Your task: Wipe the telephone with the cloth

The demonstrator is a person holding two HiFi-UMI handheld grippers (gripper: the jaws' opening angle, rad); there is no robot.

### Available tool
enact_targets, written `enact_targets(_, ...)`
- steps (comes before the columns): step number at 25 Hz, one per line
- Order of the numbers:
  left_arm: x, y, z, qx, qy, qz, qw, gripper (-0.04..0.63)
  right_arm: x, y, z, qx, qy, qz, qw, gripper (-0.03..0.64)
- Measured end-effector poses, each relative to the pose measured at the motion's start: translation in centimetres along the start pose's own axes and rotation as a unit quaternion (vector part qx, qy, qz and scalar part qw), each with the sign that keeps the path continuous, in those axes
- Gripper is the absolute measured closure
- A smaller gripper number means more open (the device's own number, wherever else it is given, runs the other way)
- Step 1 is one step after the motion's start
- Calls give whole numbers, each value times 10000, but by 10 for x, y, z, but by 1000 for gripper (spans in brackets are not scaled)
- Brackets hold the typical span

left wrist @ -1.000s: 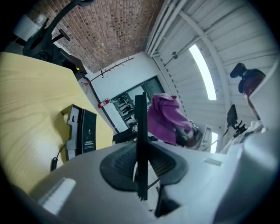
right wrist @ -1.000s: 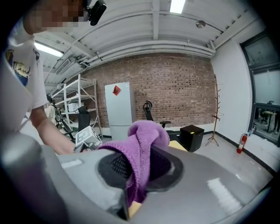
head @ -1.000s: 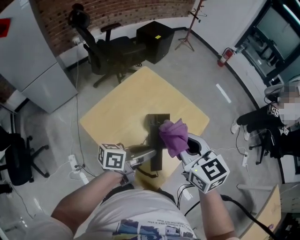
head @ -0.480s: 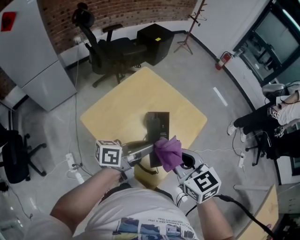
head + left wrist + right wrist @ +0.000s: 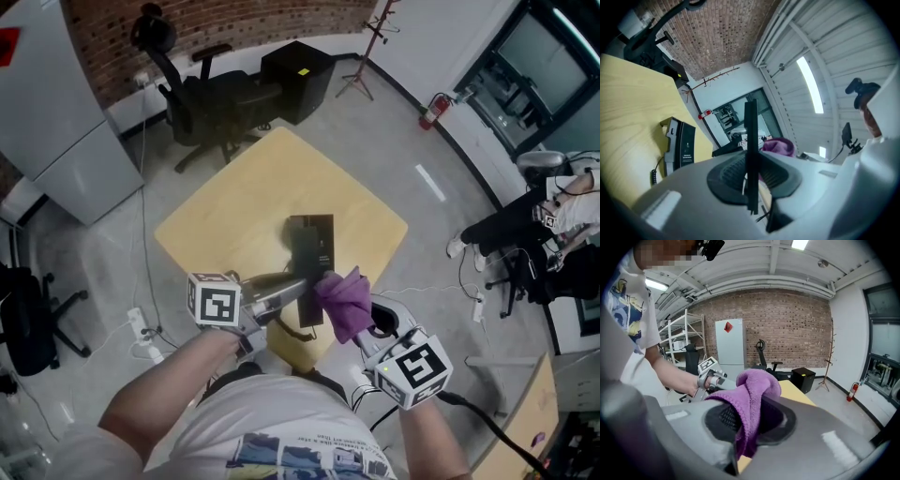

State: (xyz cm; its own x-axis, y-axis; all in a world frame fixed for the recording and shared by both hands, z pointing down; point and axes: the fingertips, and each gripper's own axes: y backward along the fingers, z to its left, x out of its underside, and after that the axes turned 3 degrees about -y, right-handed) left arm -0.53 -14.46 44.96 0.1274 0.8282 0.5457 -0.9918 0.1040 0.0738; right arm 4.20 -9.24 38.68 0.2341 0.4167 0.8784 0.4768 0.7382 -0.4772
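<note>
While the right gripper's [image 5: 361,323] jaws pinch just a fold of the purple cloth [image 5: 345,298] beside the telephone [image 5: 311,246] on the counter [image 5: 253,187], a dragging wipe may tug it loose. The left gripper's [image 5: 296,290] jaws clamp a thin dark piece [image 5: 751,140] that could twist out.

— Anything you can read here?
— Nothing. Your phone [image 5: 680,144] bears white print, too small to read; the red sign [image 5: 727,327] on the cabinet [image 5: 731,350] is a blur.
</note>
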Motion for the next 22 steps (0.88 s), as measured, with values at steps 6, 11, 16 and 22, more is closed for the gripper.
enact_targets(6,15,-8,-8,110,-70,265,9996,514,-51,-14,-8,139,422,-337,9984,574)
enact_targets(11,24,-7,-8,163,-46,363,9992,514,-47,-29,-6,205,484,-208,9984,574)
enact_targets(16,18,0,-5,142,36,249,9996,515,-21,-24,5,151,326,34,9993,574)
enact_targets(22,2,6,-2,146,61,88,9998,514,8,-13,20,99,149,262,9995,574)
